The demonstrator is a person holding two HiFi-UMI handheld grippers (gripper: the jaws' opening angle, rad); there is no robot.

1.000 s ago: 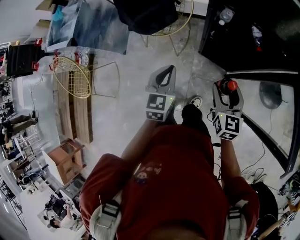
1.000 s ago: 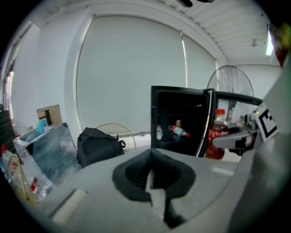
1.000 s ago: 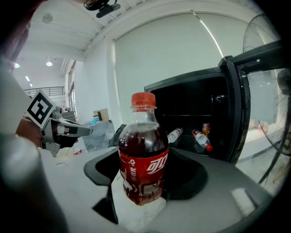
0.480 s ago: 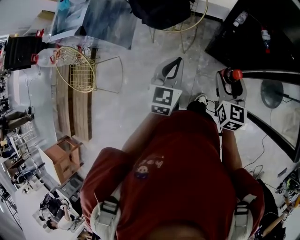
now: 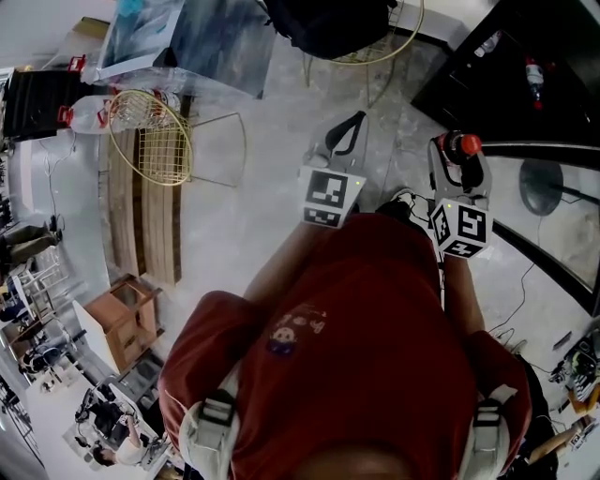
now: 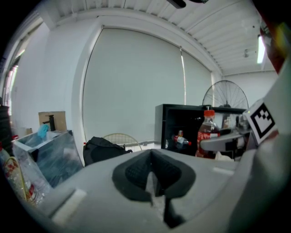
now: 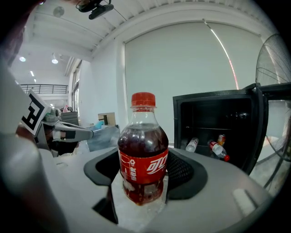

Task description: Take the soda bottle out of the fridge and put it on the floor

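Observation:
The soda bottle [image 7: 143, 154], dark cola with a red label and a red cap [image 5: 466, 143], stands upright between the jaws of my right gripper [image 7: 143, 179], which is shut on its lower body. In the head view the right gripper [image 5: 459, 157] hovers over the pale floor, left of the black fridge [image 5: 525, 66]. The fridge [image 7: 218, 123] stands open, with other bottles lying on its shelf. My left gripper [image 5: 349, 127] hangs beside the right one with nothing in it, and its pads [image 6: 136, 175] meet. The left gripper view also shows the held soda bottle [image 6: 207, 136].
A gold wire chair [image 5: 150, 141] and a glass table [image 5: 197, 47] stand at upper left, with a black bag [image 5: 328, 23] on a second wire chair behind. A standing fan [image 5: 548, 183] and cables [image 5: 520, 319] lie right of my feet.
Both grippers have risen and shifted a little up the head view, the right one still shut on the bottle. The fridge now sits further toward the upper right corner.

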